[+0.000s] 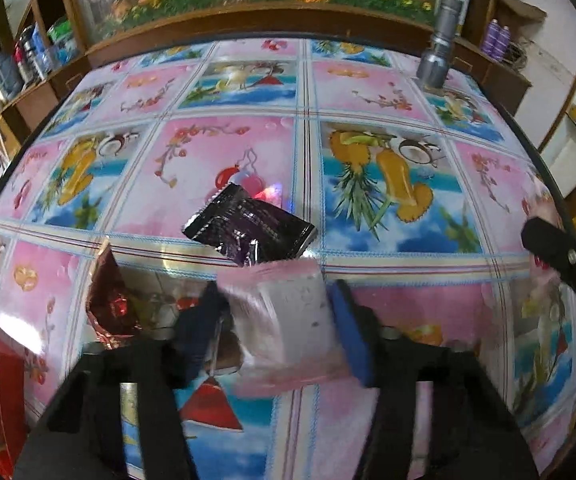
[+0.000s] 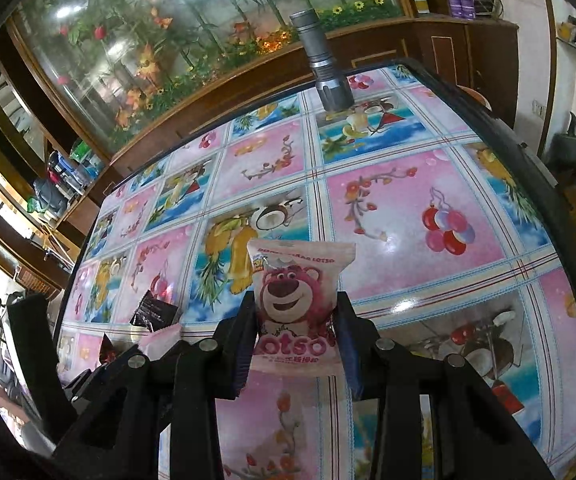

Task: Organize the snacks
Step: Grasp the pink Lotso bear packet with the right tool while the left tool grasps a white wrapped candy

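1. The left tongs (image 1: 284, 316) are closed on a pink and clear snack packet (image 1: 288, 320), which sits clamped between the two blue pads (image 1: 351, 332); the packet is blurred in the left wrist view, so its print cannot be read.
2. The right tongs (image 2: 293, 328) grip a pink Lotso bear packet (image 2: 295, 304), held upright between the fingers with the bear face towards the camera and the top edge standing above the fingertips.
3. Just beyond the left tongs, a black foil packet (image 1: 248, 228) lies flat on the bench (image 1: 387, 92), close to the held packet's far edge; whether the two touch cannot be told.
4. To the left of the left tongs lies a crumpled red-brown foil wrapper (image 1: 108, 300), partly hidden behind the left finger.
5. At the lower left edge of the left wrist view, a red box (image 1: 4, 384) shows, with shiny wrappers inside it.
6. The bench is covered with a glossy cloth printed in pink and blue squares of fruit, flowers and baubles.
7. Near the far right corner of the bench a grey metal torch (image 2: 321, 64) stands on its head end, well apart from the packets.
8. In the right wrist view the left tongs appear low on the left, with the black foil packet beside them.
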`<state>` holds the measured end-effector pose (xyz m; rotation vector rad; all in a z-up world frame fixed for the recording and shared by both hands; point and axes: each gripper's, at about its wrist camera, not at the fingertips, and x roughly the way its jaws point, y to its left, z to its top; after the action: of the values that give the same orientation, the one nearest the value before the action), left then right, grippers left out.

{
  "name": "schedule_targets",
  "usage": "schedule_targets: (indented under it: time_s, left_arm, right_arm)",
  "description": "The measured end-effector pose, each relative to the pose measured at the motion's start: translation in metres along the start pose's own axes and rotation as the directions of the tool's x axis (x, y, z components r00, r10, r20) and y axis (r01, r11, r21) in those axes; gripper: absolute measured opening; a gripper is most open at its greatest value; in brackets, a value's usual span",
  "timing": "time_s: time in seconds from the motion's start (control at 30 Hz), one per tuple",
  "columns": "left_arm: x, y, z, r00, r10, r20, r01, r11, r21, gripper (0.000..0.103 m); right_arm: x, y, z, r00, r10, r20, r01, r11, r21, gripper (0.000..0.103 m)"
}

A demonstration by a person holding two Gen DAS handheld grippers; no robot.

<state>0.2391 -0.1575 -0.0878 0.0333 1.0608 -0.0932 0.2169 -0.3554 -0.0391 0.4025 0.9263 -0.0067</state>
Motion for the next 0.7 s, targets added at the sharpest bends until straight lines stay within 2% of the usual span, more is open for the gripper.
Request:
schedule_targets:
  time_s: [0.2, 0.53, 0.7]
  left_arm:
    - [-0.012, 0.009, -0.013, 0.999, -0.046, -0.001, 0.046, 0.998, 0.051, 0.036]
    - [-0.069, 0.061, -0.079, 0.998, -0.068, 0.016, 0.067, 0.995, 0.079, 0.027]
    - [-0.091, 0.085, -0.113, 0.994, -0.113, 0.010, 0.112, 0.991, 0.067, 0.025]
  right_arm:
    - [-0.001, 0.001, 0.000, 1.000, -0.002, 0.004, 0.002, 1.000, -0.008, 0.038]
    - [0.003, 0.012, -0.006, 1.000, -0.020, 0.009, 0.020, 0.999, -0.047, 0.038]
    - [0.004, 0.025, -0.017, 1.000, 0.018, 0.015, -0.017, 0.997, -0.069, 0.038]
